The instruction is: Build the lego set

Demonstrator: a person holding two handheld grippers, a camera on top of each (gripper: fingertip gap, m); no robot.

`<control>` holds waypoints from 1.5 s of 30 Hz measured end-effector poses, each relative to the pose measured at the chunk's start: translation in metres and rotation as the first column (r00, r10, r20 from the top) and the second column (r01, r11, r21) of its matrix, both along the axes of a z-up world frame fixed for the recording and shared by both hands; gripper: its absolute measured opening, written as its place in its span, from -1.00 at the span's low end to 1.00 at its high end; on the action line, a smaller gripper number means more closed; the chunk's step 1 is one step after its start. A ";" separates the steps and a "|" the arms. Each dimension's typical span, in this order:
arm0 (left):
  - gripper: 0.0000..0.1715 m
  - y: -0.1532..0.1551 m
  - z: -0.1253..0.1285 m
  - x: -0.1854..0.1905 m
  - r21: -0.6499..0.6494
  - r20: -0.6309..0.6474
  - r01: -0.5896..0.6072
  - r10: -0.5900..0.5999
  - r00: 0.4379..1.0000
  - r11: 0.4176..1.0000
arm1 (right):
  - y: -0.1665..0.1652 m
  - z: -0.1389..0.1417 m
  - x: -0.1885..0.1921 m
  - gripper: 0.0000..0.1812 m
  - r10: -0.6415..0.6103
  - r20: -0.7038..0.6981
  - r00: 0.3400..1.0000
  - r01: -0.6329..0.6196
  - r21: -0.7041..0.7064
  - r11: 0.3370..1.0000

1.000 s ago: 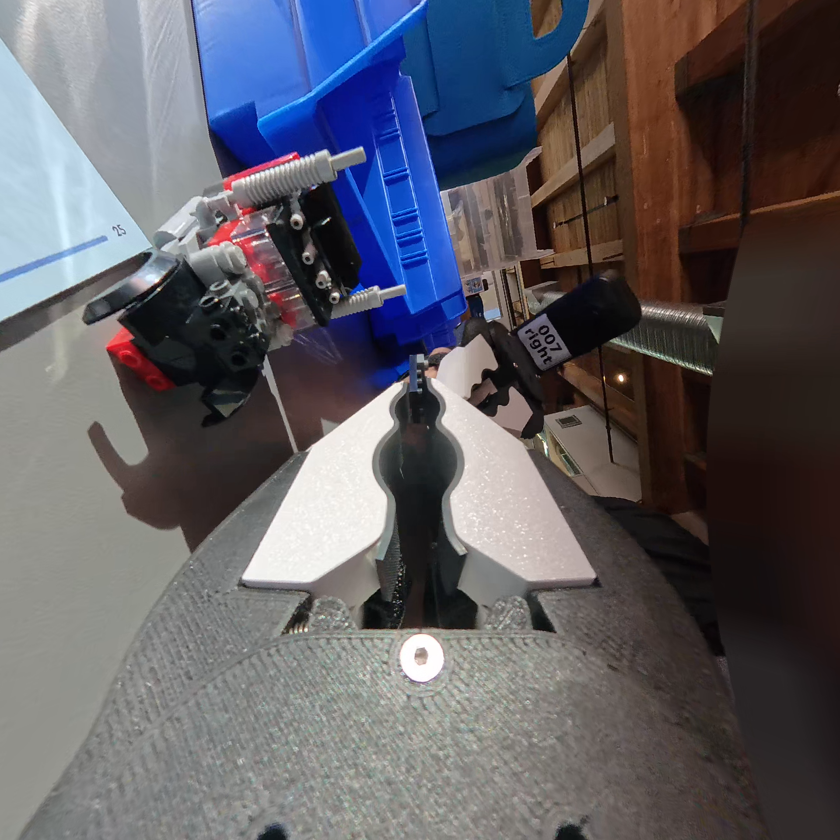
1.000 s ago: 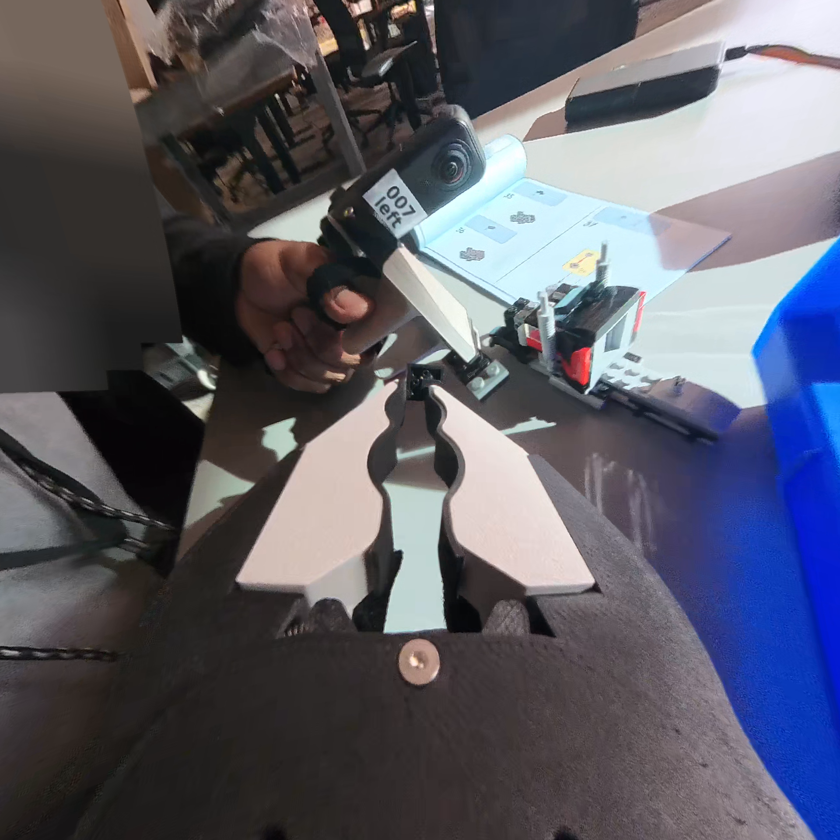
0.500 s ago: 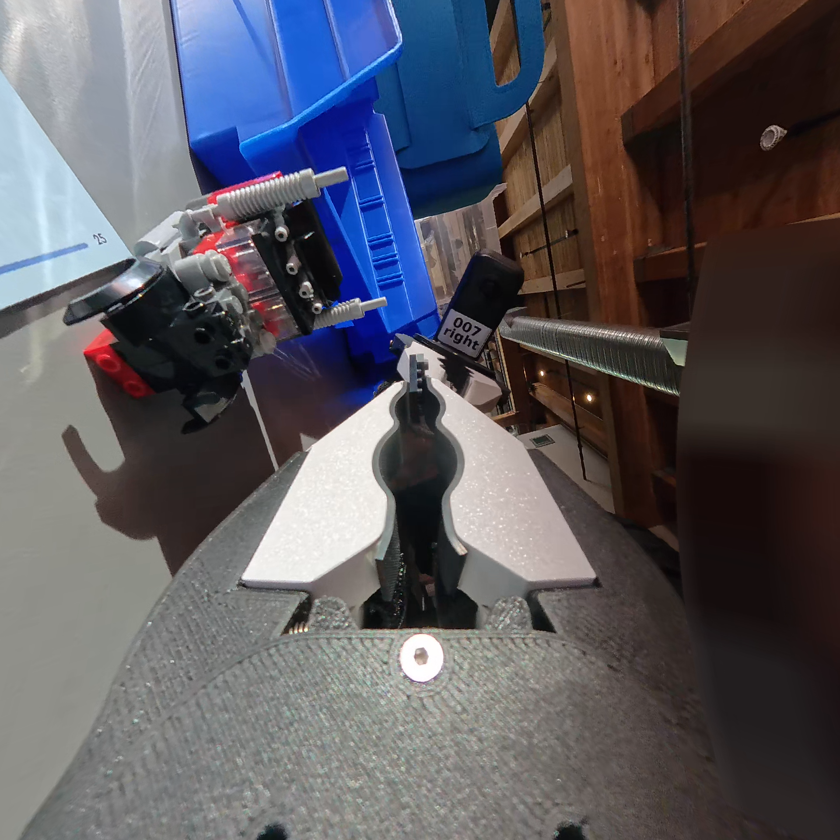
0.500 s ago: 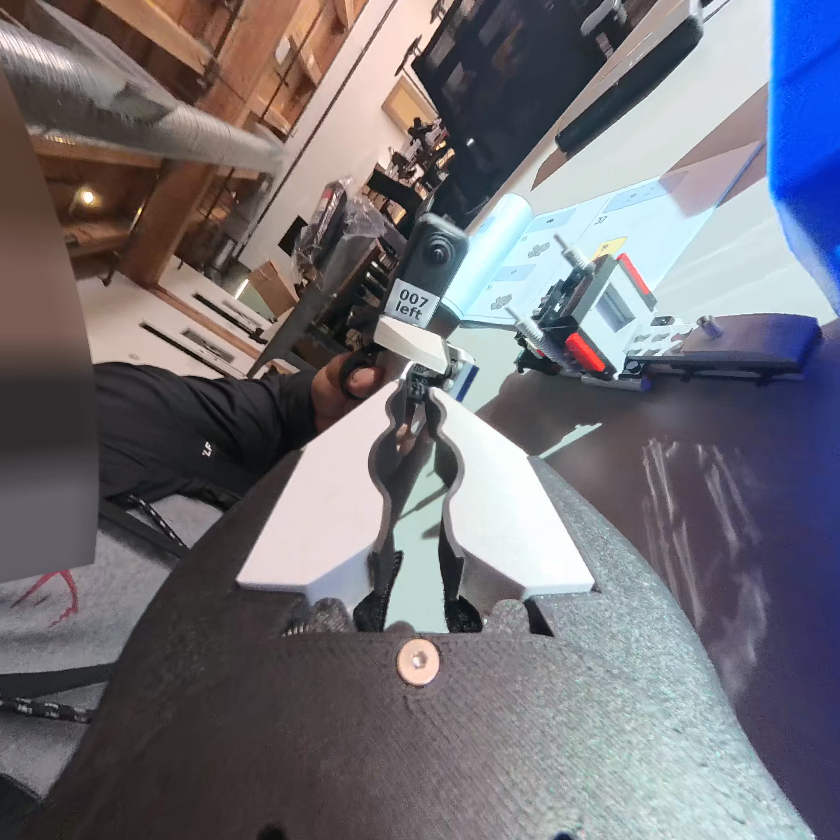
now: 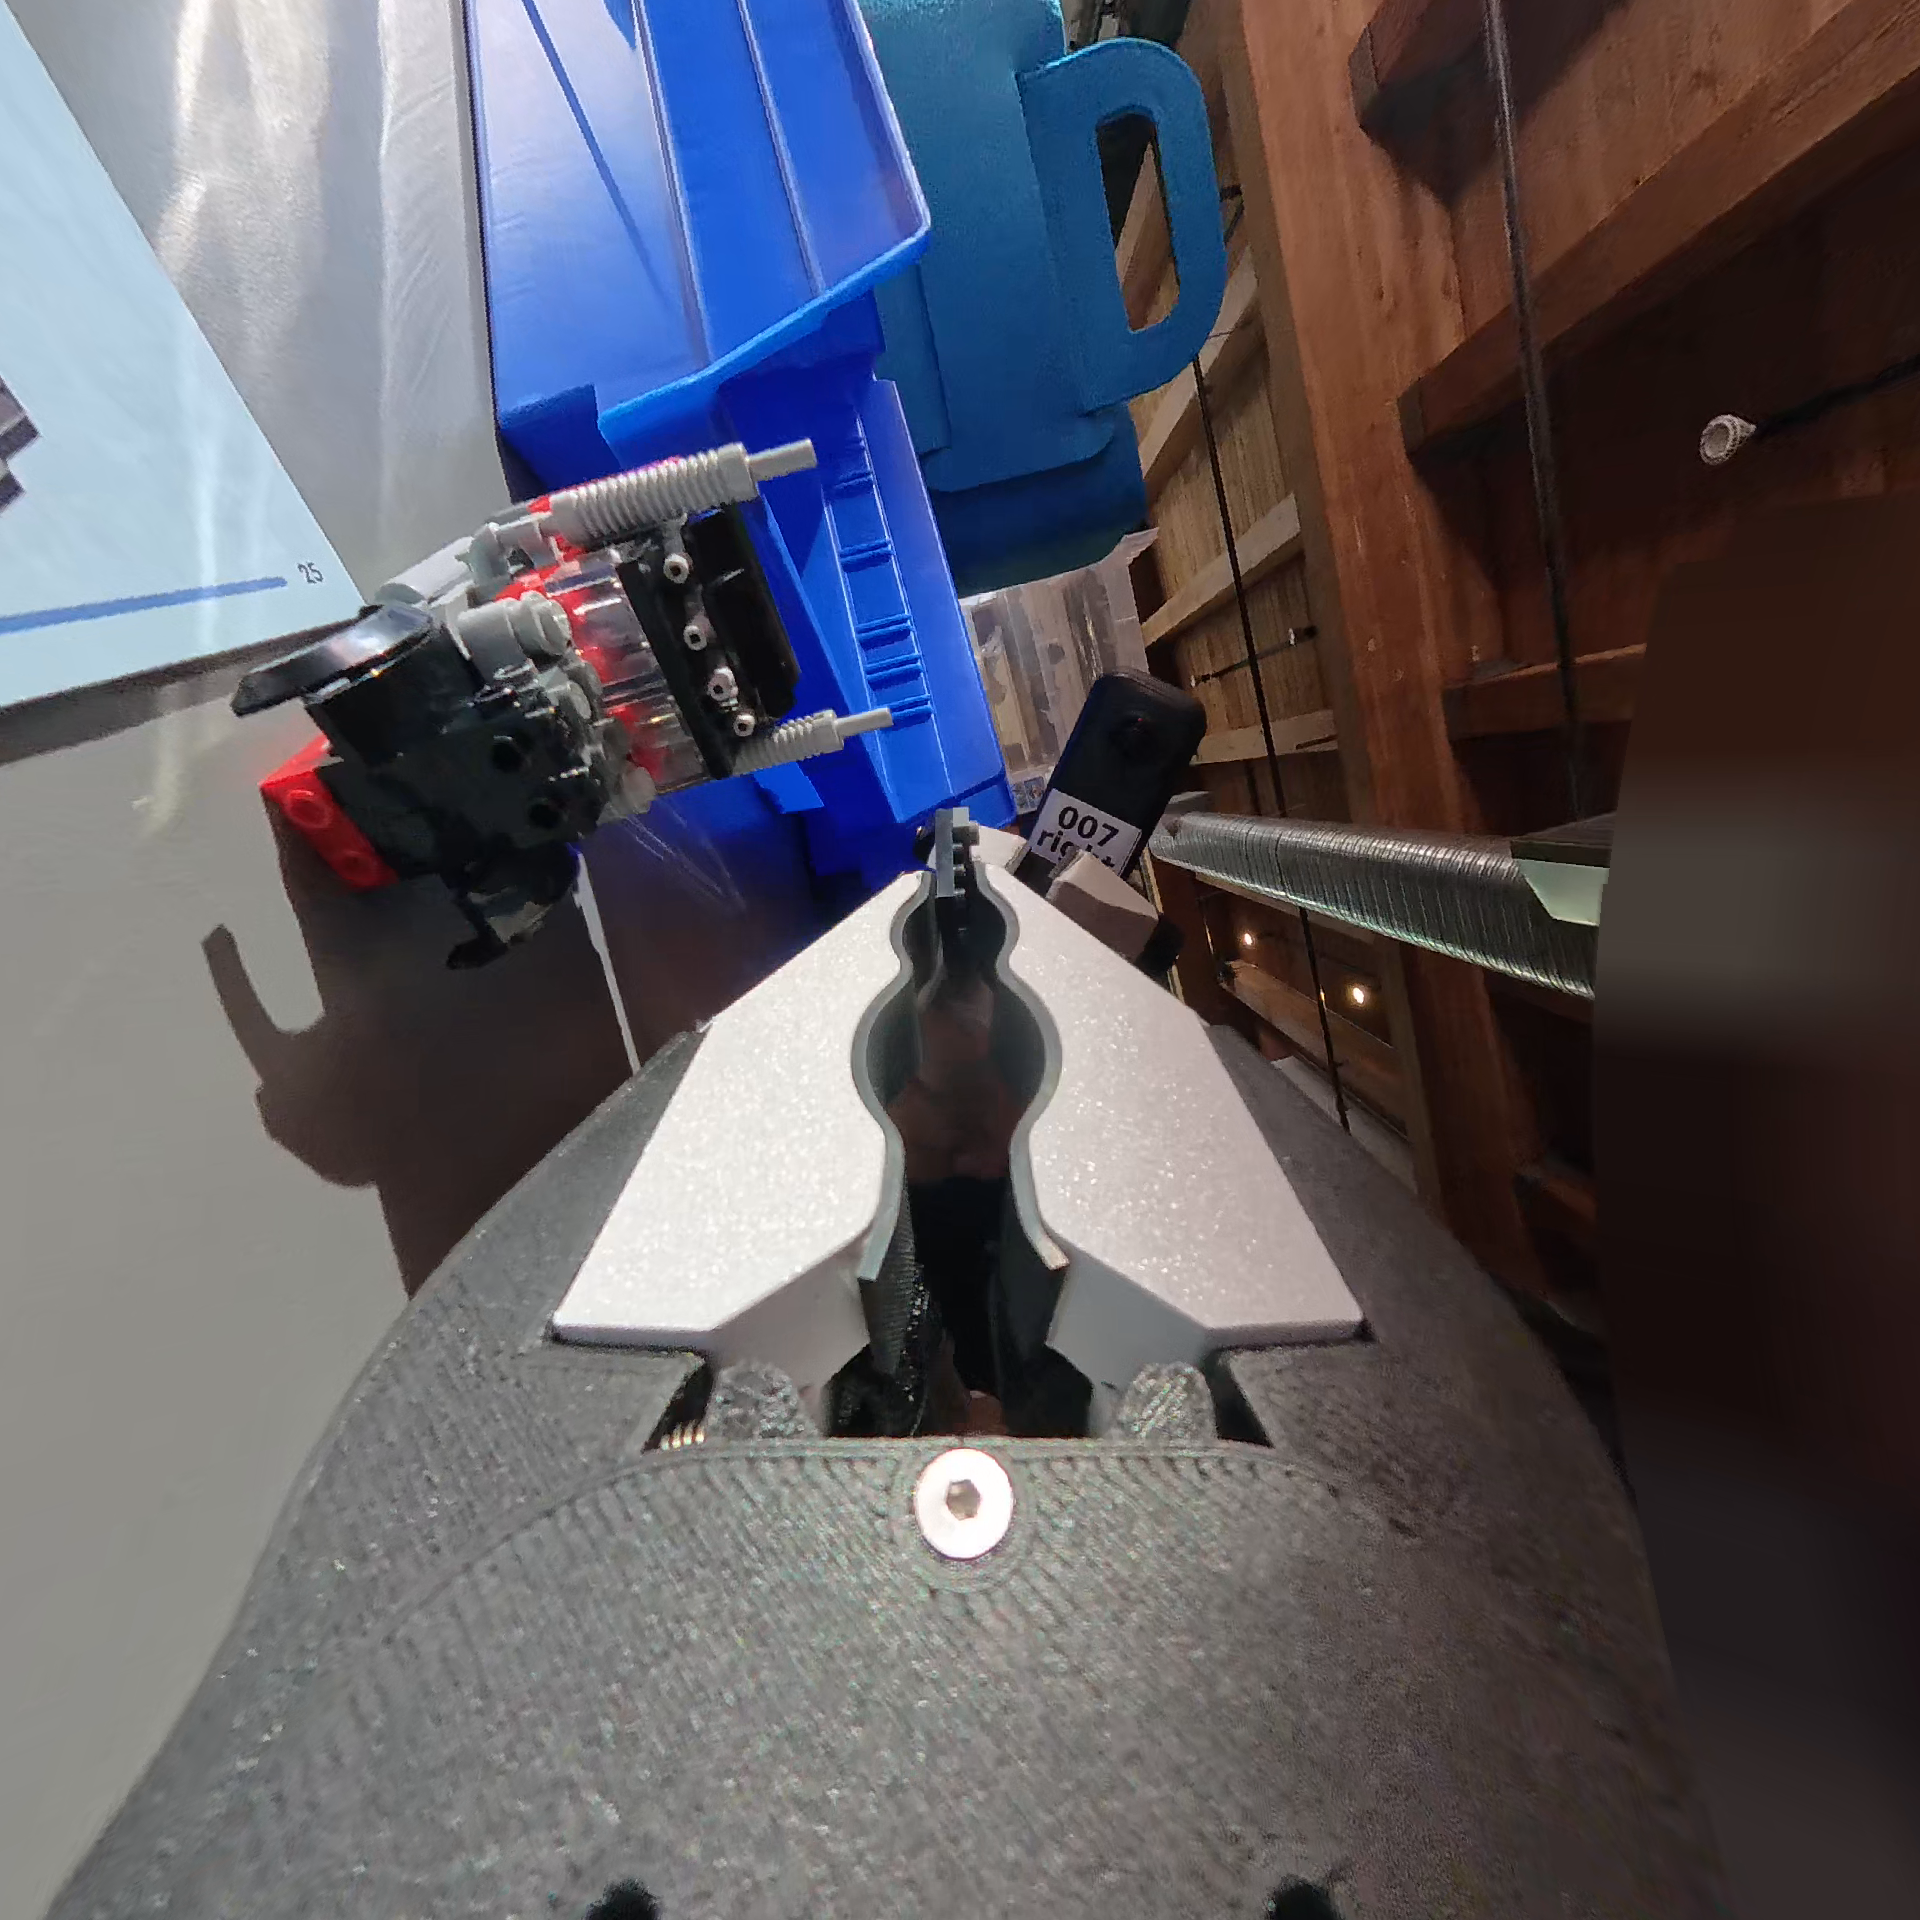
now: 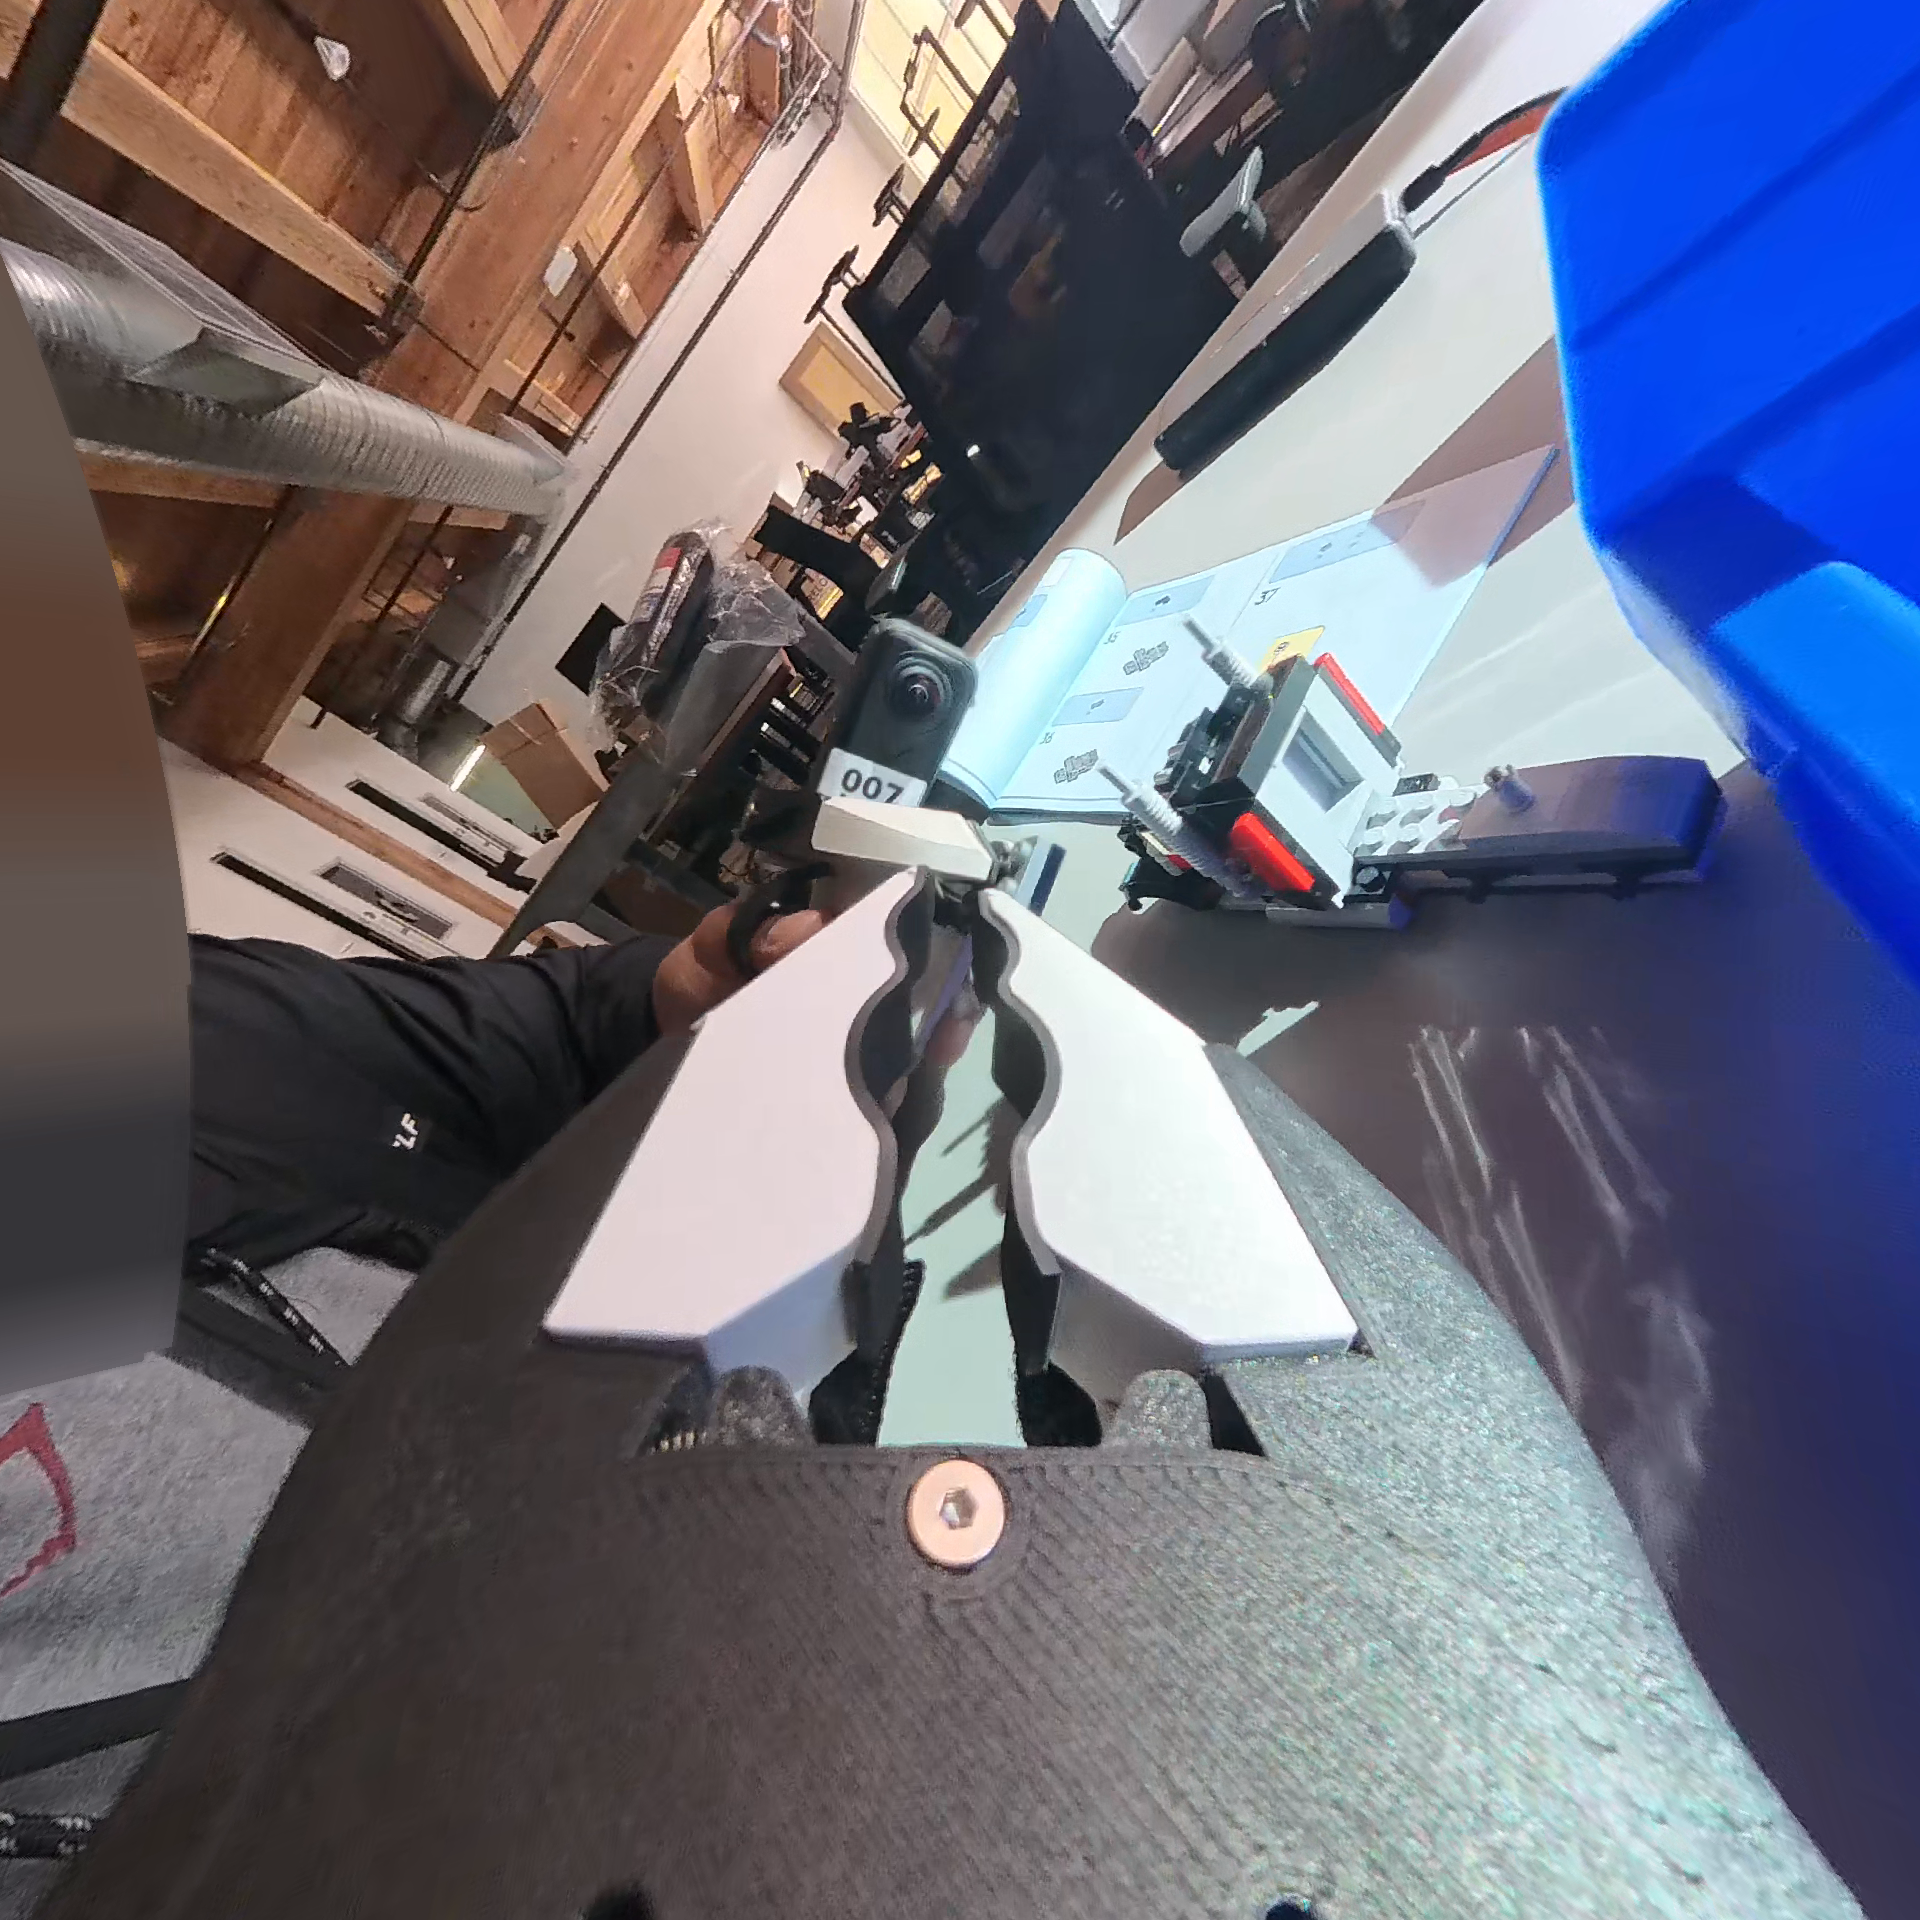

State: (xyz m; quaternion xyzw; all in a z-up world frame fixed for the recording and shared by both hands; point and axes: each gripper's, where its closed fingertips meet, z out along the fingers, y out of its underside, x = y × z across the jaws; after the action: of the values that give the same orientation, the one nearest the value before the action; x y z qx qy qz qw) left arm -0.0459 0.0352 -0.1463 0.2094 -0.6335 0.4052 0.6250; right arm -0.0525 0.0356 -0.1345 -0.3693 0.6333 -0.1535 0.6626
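My left gripper [image 5: 951,868] is shut on a small grey lego plate [image 5: 948,844], held edge-on at its tips. My right gripper [image 6: 951,896] is shut on a small dark lego piece [image 6: 948,902]. The two grippers meet tip to tip above the table; the left gripper [image 6: 992,857] shows in the right wrist view with its grey plate [image 6: 1016,854]. The half-built lego truck [image 5: 582,675], black, red, grey and clear with two ribbed grey pipes, stands on the table to the left. In the right wrist view the truck [image 6: 1278,800] has a long dark chassis [image 6: 1558,852].
A blue bin [image 5: 707,312] stands just behind the truck and also shows in the right wrist view [image 6: 1745,416]. An open instruction booklet [image 6: 1195,644] lies beyond the truck. A dark flat device [image 6: 1288,343] lies farther back. A person's hand [image 6: 717,956] and black sleeve [image 6: 416,1070] hold the left gripper. From the left gripper's tips to the dark flat device [image 6: 1288,343] is close to 35 cm.
Both grippers have stayed tip to tip with their pieces. The right gripper has tilted from looking down at the table to a low sideways view. The truck has not moved.
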 end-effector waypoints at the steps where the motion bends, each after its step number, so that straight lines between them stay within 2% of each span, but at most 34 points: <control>1: -0.94 0.000 0.000 0.002 -0.004 0.012 -0.015 0.016 1.000 1.000 | 0.001 0.001 0.000 -0.93 0.004 0.007 1.000 -0.004 0.005 1.000; 7: -0.95 0.003 0.004 0.013 -0.044 0.028 -0.089 0.090 0.996 0.995 | 0.004 0.002 0.001 -0.93 0.026 0.026 0.999 -0.027 0.023 0.999; 11: -0.94 0.004 0.009 0.021 -0.077 0.030 -0.128 0.130 0.991 0.989 | 0.003 0.001 -0.001 -0.93 0.028 0.027 0.999 -0.028 -0.017 0.999; 13: -0.94 0.005 0.009 0.021 -0.081 0.032 -0.134 0.137 0.990 0.988 | 0.001 0.001 -0.002 -1.00 0.021 0.028 0.999 -0.019 -0.045 0.999; 18: -0.94 0.007 0.012 0.021 -0.105 0.066 -0.146 0.153 0.986 0.984 | 0.002 -0.003 -0.004 -1.00 0.032 0.019 0.999 -0.031 -0.056 0.998; 23: -0.94 0.010 0.012 0.026 -0.101 0.052 -0.170 0.176 0.983 0.980 | -0.004 -0.008 -0.008 -1.00 0.016 -0.004 1.000 -0.016 -0.123 0.992; 26: -0.94 0.016 0.010 0.037 -0.087 0.040 -0.241 0.245 0.969 0.966 | -0.010 -0.009 -0.011 -1.00 0.000 -0.005 1.000 -0.001 -0.198 0.980; 31: -0.95 0.045 0.007 0.060 -0.054 0.038 -0.418 0.420 0.907 0.907 | -0.012 -0.007 -0.011 -1.00 -0.004 0.003 1.000 0.004 -0.210 0.978; 36: -0.95 0.088 0.002 0.072 -0.014 0.013 -0.558 0.558 0.830 0.830 | -0.007 -0.008 -0.008 -0.99 0.000 -0.019 1.000 -0.006 -0.331 0.944; 41: -0.95 0.120 -0.002 0.082 0.026 -0.041 -0.623 0.624 0.781 0.782 | 0.014 -0.006 -0.005 -0.95 0.015 -0.063 0.998 -0.038 -0.374 0.927; 45: -0.95 0.137 -0.006 0.087 0.047 -0.048 -0.625 0.627 0.778 0.779 | 0.046 -0.012 0.005 -0.92 -0.009 -0.100 0.995 -0.032 -0.401 0.916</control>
State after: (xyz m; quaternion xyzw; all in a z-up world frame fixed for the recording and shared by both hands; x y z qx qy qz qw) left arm 0.0414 0.1722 -0.1519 0.4289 -0.5146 0.5740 0.4709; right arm -0.0472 0.0815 -0.1467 -0.5084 0.6182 -0.2578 0.5411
